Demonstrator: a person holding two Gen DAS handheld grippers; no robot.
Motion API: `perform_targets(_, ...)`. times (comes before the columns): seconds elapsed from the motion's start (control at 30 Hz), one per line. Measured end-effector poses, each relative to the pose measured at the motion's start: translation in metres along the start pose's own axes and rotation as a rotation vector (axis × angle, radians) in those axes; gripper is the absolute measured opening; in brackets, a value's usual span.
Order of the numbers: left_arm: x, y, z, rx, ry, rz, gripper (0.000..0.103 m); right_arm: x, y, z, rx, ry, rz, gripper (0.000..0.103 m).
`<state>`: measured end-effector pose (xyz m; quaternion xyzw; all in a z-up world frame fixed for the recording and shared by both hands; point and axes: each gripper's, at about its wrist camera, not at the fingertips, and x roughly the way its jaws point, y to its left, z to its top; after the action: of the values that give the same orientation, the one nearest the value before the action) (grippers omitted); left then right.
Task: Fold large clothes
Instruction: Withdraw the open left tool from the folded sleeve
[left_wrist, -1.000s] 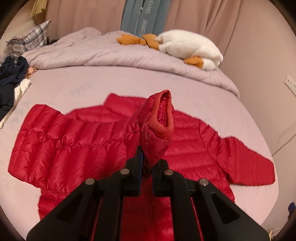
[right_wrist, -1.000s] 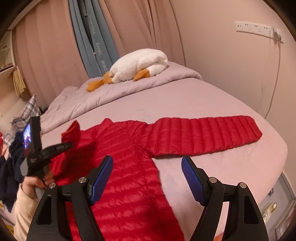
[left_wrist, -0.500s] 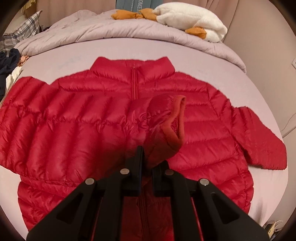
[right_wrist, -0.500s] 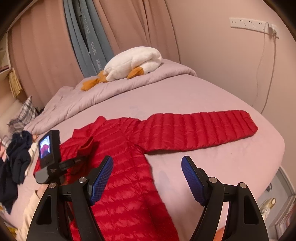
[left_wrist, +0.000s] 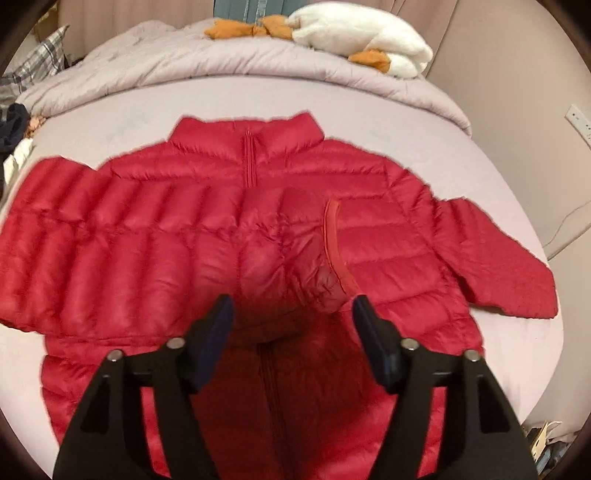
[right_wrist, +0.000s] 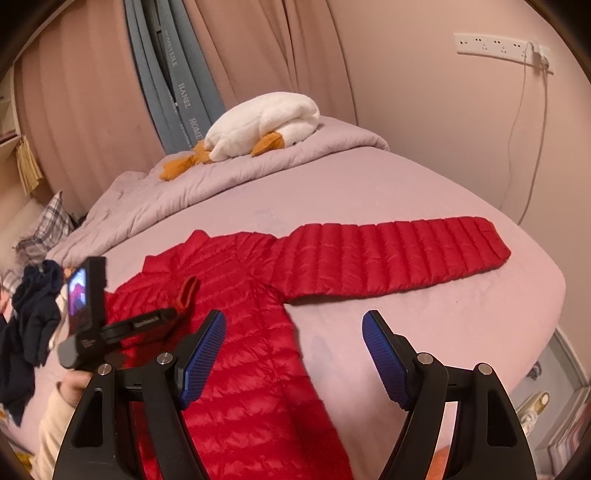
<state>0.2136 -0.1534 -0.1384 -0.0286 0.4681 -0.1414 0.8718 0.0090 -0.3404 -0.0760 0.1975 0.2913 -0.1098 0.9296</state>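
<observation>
A red quilted down jacket (left_wrist: 147, 236) lies front up on the bed, collar toward the far side. One sleeve is folded across the chest, its cuff (left_wrist: 334, 247) lying just beyond my left gripper (left_wrist: 291, 317), which is open and empty above it. The other sleeve (right_wrist: 399, 251) lies stretched straight out toward the bed's right edge. My right gripper (right_wrist: 293, 336) is open and empty, held above the jacket's lower body (right_wrist: 255, 369). The left gripper also shows in the right wrist view (right_wrist: 162, 317).
A folded grey duvet (left_wrist: 221, 59) with a white plush goose (left_wrist: 362, 40) lies at the bed's far end. Dark clothes (right_wrist: 29, 332) and a plaid pillow (right_wrist: 48, 229) lie at the left. The wall with a power strip (right_wrist: 498, 46) and cable is at the right.
My left gripper carried the sleeve cuff down across the jacket's chest, then opened and let it go; the cuff now lies flat. The right gripper stayed open and hardly moved.
</observation>
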Motion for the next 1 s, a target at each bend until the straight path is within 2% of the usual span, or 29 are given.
perform_targets(0.13,-0.037,0.005,0.004,-0.014,-0.062,-0.029,0.084,0.000,0.001,0.000,0.000,-0.002,0.011,0.077)
perform_targets(0.3,-0.087,0.025,0.004,-0.051,-0.147,-0.003,0.095,0.001,0.005,-0.001,-0.011,-0.003,0.040,0.077)
perform_targets(0.6,-0.141,0.087,-0.038,-0.219,-0.202,0.076,0.098,0.020,0.021,0.002,-0.055,0.039,0.080,0.077)
perform_targets(0.77,-0.152,0.123,-0.068,-0.326,-0.195,0.100,0.098,0.035,0.038,0.004,-0.093,0.081,0.099,0.077)
perform_targets(0.87,-0.154,0.137,-0.085,-0.358,-0.189,0.134,0.098,0.044,0.051,0.006,-0.120,0.104,0.122,0.077)
perform_targets(1.0,-0.154,0.153,-0.101,-0.399,-0.179,0.140,0.098,0.066,0.069,0.013,-0.152,0.155,0.144,0.077)
